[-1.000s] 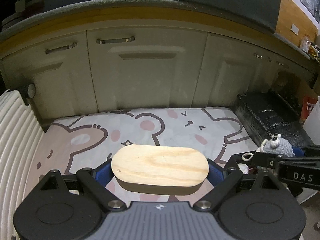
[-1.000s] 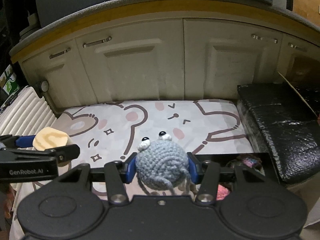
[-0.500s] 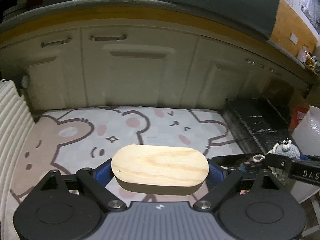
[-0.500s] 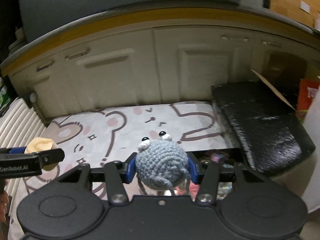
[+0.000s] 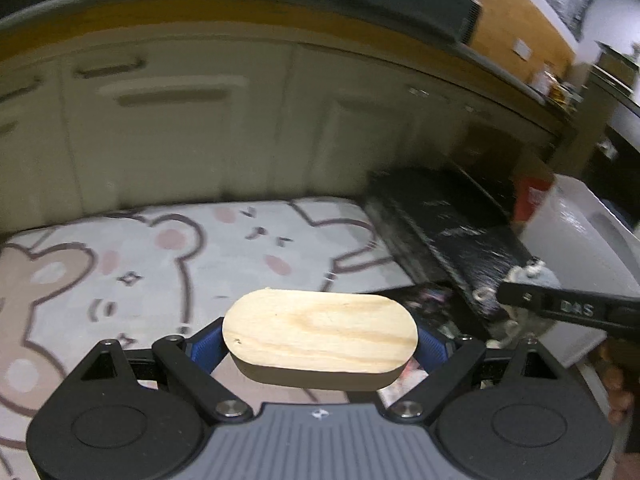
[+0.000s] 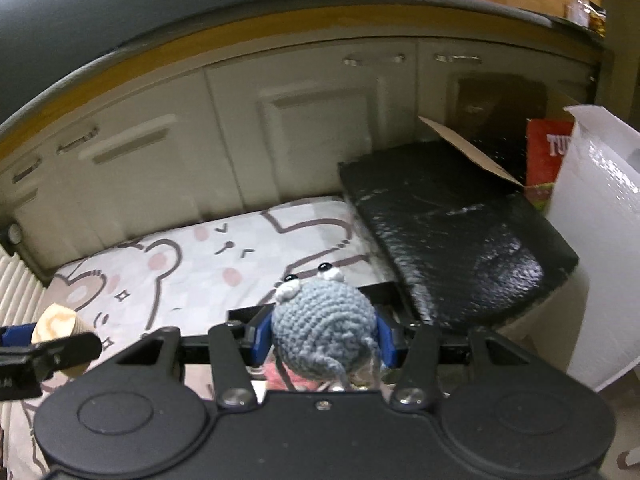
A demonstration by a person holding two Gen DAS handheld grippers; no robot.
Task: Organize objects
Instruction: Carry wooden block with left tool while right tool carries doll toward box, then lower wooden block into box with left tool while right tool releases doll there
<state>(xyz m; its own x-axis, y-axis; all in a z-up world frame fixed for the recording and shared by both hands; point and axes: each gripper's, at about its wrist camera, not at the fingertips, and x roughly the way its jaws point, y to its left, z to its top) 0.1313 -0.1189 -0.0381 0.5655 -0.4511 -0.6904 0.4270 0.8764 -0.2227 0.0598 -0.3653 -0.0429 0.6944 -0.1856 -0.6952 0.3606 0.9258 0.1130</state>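
Between the left gripper (image 5: 320, 342) fingers (image 5: 206, 345), an oval wooden block (image 5: 320, 338) is clamped lengthwise. Right gripper (image 6: 323, 338) fingers (image 6: 262, 338) pinch a grey crochet toy (image 6: 323, 330). Beyond both: bear-print mat (image 5: 200, 252), black foam-wrapped box (image 6: 452, 232), cream cabinet doors (image 5: 180, 128).
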